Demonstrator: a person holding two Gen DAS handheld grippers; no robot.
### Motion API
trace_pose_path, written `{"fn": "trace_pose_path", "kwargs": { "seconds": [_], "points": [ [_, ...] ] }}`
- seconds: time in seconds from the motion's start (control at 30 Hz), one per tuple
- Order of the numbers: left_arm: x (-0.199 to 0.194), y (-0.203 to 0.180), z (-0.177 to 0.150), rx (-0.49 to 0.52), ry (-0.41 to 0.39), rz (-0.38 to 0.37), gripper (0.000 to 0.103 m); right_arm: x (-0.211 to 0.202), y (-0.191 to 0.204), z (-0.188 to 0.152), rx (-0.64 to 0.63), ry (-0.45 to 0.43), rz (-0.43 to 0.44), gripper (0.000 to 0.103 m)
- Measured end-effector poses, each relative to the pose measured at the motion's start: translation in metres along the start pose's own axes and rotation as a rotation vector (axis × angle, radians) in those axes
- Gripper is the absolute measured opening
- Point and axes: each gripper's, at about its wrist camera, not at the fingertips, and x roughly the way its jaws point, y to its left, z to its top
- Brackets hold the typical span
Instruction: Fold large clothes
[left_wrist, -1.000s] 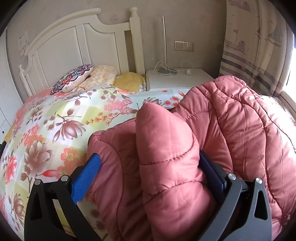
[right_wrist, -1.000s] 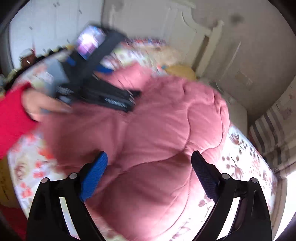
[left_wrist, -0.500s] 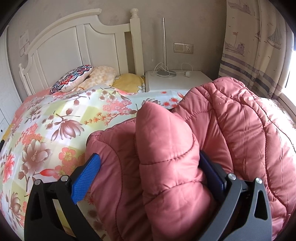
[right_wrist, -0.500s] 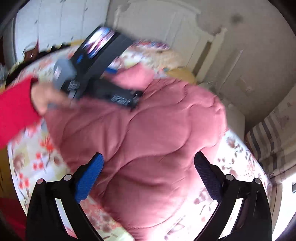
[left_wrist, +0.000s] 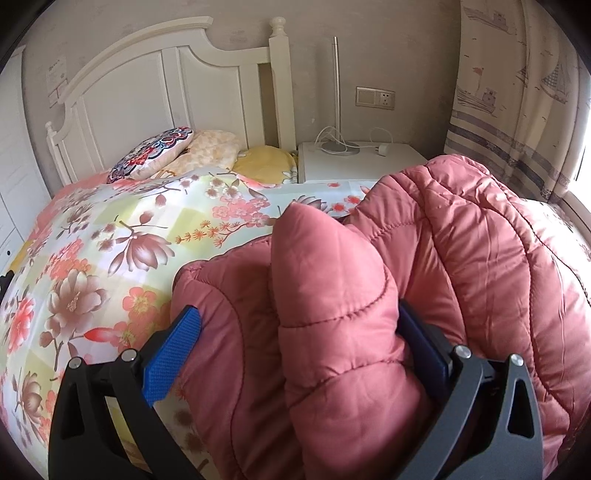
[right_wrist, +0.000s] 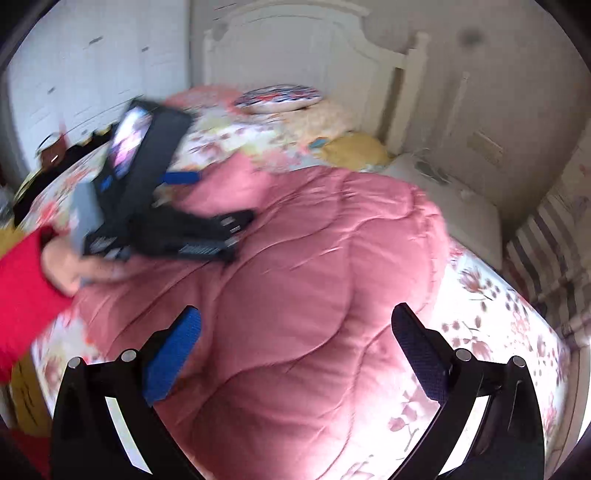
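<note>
A puffy pink quilted jacket (left_wrist: 461, 258) lies heaped on the floral bedspread (left_wrist: 110, 240). My left gripper (left_wrist: 295, 325) stands wide, low over the jacket's near end. A raised fold (left_wrist: 325, 295) bulges up between its blue pads; the right pad is sunk into the padding, while the left pad's face (left_wrist: 173, 350) stays mostly bare. In the right wrist view this left gripper (right_wrist: 207, 199) shows with a hand and red sleeve (right_wrist: 22, 295) behind it. My right gripper (right_wrist: 295, 332) hovers above the jacket (right_wrist: 314, 295), jaws opening wide, nothing between them.
The white headboard (left_wrist: 166, 81) stands at the far end, with a patterned cushion (left_wrist: 151, 151) and yellow pillows in front of it. A white nightstand (left_wrist: 358, 162) with a lamp and cables sits to the right. A curtain (left_wrist: 517, 92) hangs at the right edge.
The right gripper has drawn back from the jacket, rolled a little, and its jaws have spread slightly wider. The left gripper and the fold between its fingers have stayed put.
</note>
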Motion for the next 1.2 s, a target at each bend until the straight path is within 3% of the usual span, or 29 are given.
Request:
{"fn": "trace_pose_path", "kwargs": {
  "seconds": [0.1, 0.3, 0.77, 1.2],
  "points": [
    [-0.004, -0.002, -0.001, -0.001, -0.006, 0.019, 0.101, 0.026, -0.004, -0.005, 0.03, 0.067, -0.089, 0.099],
    [-0.011, -0.009, -0.001, 0.039, -0.034, 0.068, 0.101, 0.038, -0.006, -0.015, 0.037, 0.085, -0.087, 0.099],
    [-0.007, -0.029, -0.004, 0.037, -0.033, -0.004, 0.101, 0.024, -0.024, -0.046, 0.073, 0.116, -0.077, 0.099],
    [-0.002, -0.107, 0.006, 0.128, -0.034, -0.092, 0.101, -0.009, -0.072, -0.088, 0.167, 0.117, -0.149, 0.099]
  ]
}}
